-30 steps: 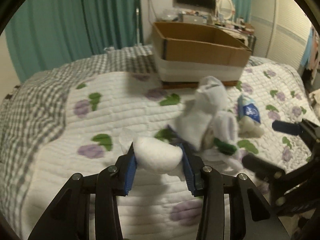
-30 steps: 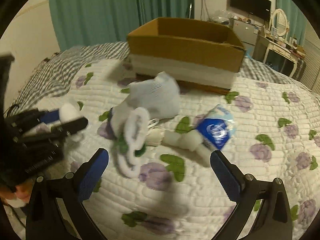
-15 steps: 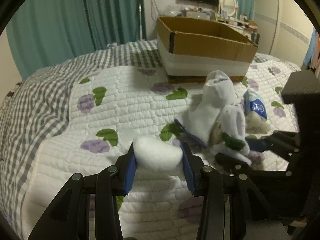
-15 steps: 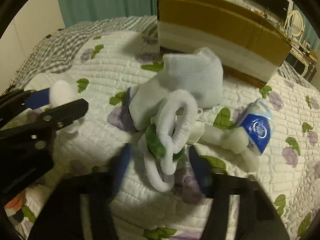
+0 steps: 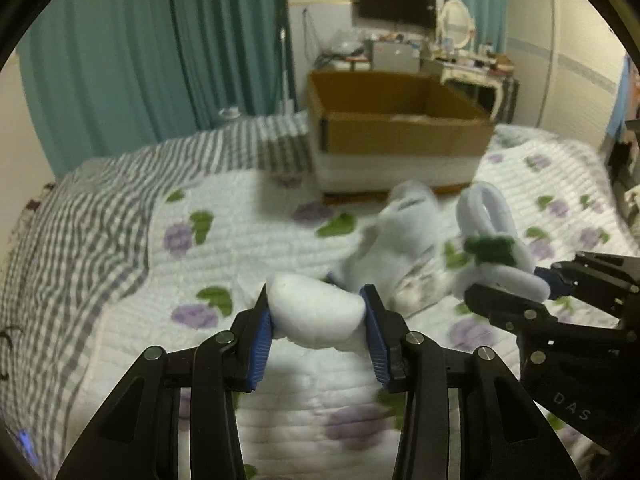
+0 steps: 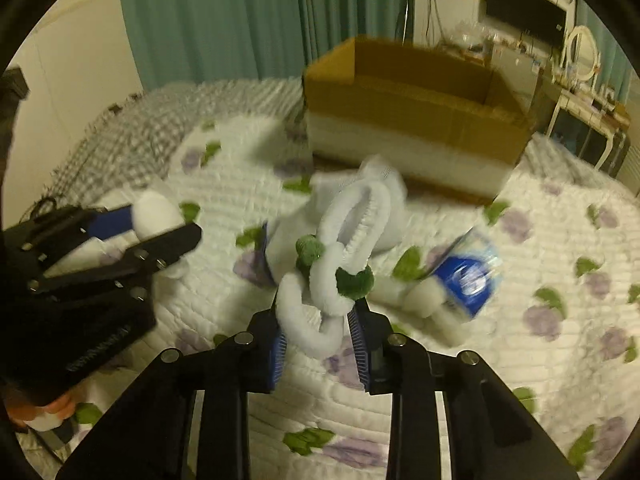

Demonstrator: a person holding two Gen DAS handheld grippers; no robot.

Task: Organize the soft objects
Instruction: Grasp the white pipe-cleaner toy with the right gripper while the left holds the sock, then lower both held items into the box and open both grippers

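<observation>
My left gripper [image 5: 318, 312] is shut on a white cotton ball [image 5: 316, 314] and holds it above the quilt; it also shows in the right wrist view [image 6: 154, 220]. My right gripper [image 6: 318, 320] is shut on a white fuzzy loop toy with green knots [image 6: 340, 256], lifted off the bed; the toy also shows in the left wrist view [image 5: 494, 240]. A white sock [image 5: 400, 232] lies on the quilt between them. An open cardboard box [image 5: 400, 128] stands behind on the bed.
A blue and white tissue packet [image 6: 466, 280] with white cotton rolls [image 6: 424, 300] beside it lies right of the sock. The floral quilt [image 5: 224, 248] covers the bed, a grey checked blanket [image 5: 80, 216] at left. Teal curtains and a cluttered dresser stand behind.
My right gripper closed on the fuzzy loop toy and lifted it off the quilt. My left gripper kept hold of the cotton ball and rose slightly.
</observation>
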